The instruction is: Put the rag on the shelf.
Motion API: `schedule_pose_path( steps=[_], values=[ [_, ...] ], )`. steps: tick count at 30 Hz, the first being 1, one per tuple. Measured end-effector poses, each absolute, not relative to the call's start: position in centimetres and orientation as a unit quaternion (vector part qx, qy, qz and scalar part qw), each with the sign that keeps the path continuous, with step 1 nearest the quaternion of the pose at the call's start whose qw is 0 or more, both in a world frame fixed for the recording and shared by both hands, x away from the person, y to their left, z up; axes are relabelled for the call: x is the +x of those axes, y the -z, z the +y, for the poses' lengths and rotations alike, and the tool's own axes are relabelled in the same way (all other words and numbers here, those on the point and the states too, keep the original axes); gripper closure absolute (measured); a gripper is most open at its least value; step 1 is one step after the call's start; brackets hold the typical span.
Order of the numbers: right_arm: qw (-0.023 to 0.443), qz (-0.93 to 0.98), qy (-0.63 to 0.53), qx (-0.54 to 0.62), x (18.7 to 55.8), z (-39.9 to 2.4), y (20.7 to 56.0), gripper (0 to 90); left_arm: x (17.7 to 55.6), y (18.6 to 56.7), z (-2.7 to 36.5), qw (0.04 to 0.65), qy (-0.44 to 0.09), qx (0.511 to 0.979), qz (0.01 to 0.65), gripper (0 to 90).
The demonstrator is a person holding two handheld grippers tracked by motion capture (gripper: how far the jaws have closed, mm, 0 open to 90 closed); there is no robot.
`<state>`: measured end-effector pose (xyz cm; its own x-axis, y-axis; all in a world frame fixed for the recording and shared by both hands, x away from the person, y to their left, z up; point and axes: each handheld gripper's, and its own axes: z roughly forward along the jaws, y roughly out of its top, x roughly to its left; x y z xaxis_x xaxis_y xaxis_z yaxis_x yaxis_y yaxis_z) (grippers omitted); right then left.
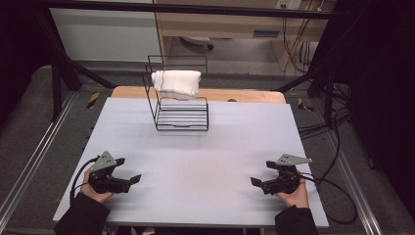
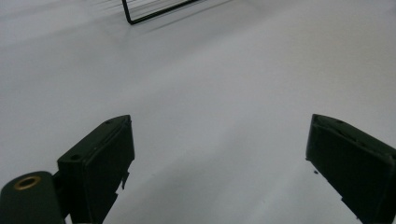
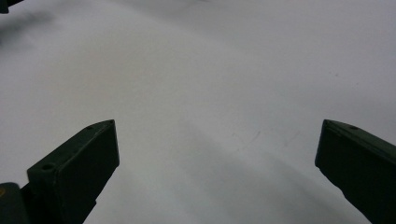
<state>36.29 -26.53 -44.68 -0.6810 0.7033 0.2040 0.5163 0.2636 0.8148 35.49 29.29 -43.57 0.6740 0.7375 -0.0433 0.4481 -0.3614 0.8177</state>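
White folded cloth [image 1: 176, 83] lies draped over the top rail of the black wire rack [image 1: 182, 115], which stands at the far middle of the pale grey tabletop [image 1: 195, 161]. Well away from the rack, on its near left, the left tongs [image 1: 135, 179] rest low over the tabletop, jaws spread wide and holding nothing. On the rack's near right, the right tongs [image 1: 254, 181] gape just as wide, also empty.
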Motion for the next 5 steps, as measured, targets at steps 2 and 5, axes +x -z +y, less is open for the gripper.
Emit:
schedule_pose_path(
  steps=[2,5],
  values=[
    [0.099,0.789,-0.467,0.387,36.28,-26.50,44.72,0.4,35.52,43.67,29.27,0.428,-0.167,0.809,0.366,7.8],
    [0.098,0.790,-0.467,0.386,36.25,-26.47,44.74,0.4,35.51,43.73,29.26,0.424,-0.171,0.812,0.364,7.7]
  ],
)
